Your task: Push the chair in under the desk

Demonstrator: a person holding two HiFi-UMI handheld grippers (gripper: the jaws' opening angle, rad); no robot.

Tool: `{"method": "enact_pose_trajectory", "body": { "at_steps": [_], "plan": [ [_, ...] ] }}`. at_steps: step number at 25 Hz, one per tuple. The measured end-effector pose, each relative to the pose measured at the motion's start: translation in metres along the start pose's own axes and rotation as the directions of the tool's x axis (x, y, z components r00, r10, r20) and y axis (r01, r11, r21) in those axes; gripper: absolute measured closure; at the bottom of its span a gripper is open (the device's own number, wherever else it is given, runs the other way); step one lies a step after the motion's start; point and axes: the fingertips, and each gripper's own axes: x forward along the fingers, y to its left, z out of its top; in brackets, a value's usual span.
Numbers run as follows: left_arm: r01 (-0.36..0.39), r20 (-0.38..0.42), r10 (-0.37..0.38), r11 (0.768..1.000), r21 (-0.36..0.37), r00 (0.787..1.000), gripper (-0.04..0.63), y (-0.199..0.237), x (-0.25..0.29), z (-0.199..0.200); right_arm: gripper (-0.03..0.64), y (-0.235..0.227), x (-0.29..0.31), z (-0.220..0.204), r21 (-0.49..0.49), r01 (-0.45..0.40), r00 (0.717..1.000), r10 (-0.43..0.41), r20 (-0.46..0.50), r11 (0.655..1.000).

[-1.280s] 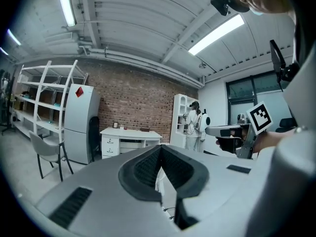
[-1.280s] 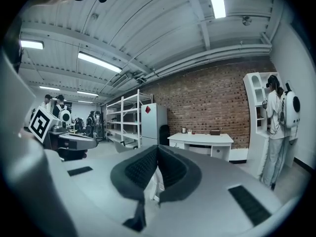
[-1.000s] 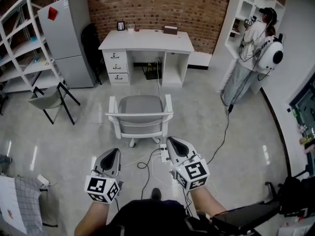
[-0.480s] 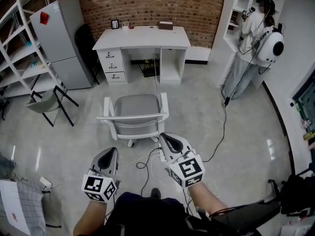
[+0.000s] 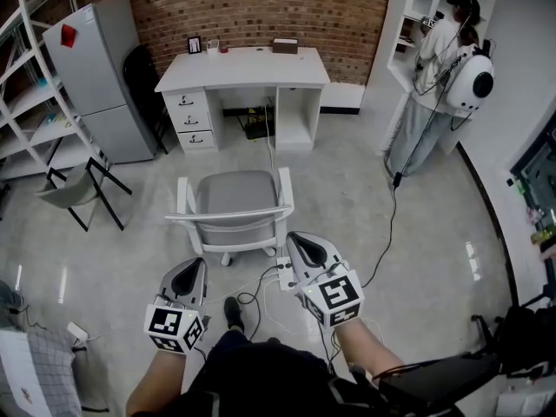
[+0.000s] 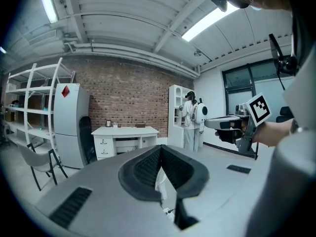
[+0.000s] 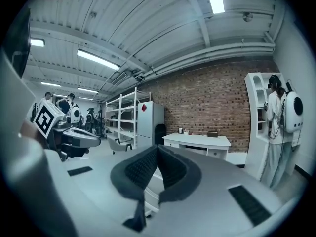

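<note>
Below the head camera, black-and-white square markers (image 5: 335,295) face up from both grippers' cubes. The chair (image 5: 233,200), white-framed with a grey seat, armrests and castors, stands on the floor (image 5: 356,189) with its backrest toward the person, facing the white desk (image 5: 243,63) and well apart from it. The left gripper (image 5: 193,268) hangs short of the backrest and the right gripper (image 5: 298,241) near its right end. Along the left gripper view, the jaws are clenched on nothing, with a white sliver, likely chair, under them. Along the right gripper view, the jaws likewise meet empty, with white chair frame just below.
</note>
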Motion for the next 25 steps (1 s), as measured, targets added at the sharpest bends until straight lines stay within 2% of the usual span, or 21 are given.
{"method": "enact_pose_trajectory", "body": {
  "at_steps": [4,11,16,23,24,25],
  "plan": [
    [0.016,0.008,-0.017,0.999,0.038,1.000,0.588,0.021,0.017,0.009,0.614,-0.003,0.023,0.002,-0.025,0.001,1.000,-0.001,-0.008,1.000],
    [0.024,0.012,-0.025,0.999,0.032,1.000,0.588,0.058,0.047,0.014,0.605,-0.013,0.065,-0.004,-0.037,-0.004,0.999,0.002,-0.049,0.999],
    [0.032,-0.013,-0.032,0.999,-0.009,0.999,0.588,0.079,0.067,0.007,0.537,-0.014,0.102,-0.015,-0.072,-0.034,0.994,0.026,-0.110,0.997],
    [0.068,-0.130,-0.052,0.991,0.119,0.990,0.586,0.108,0.099,-0.024,0.480,-0.016,0.147,-0.052,-0.138,-0.104,0.966,0.067,-0.249,0.985],
    [0.082,-0.153,-0.060,0.986,0.144,0.986,0.575,0.113,0.104,-0.030,0.465,-0.014,0.154,-0.056,-0.158,-0.123,0.961,0.077,-0.266,0.980],
    [0.097,-0.177,-0.066,0.980,0.172,0.982,0.519,0.116,0.109,-0.036,0.445,-0.012,0.160,-0.060,-0.179,-0.143,0.955,0.088,-0.283,0.973]
  ]
}}
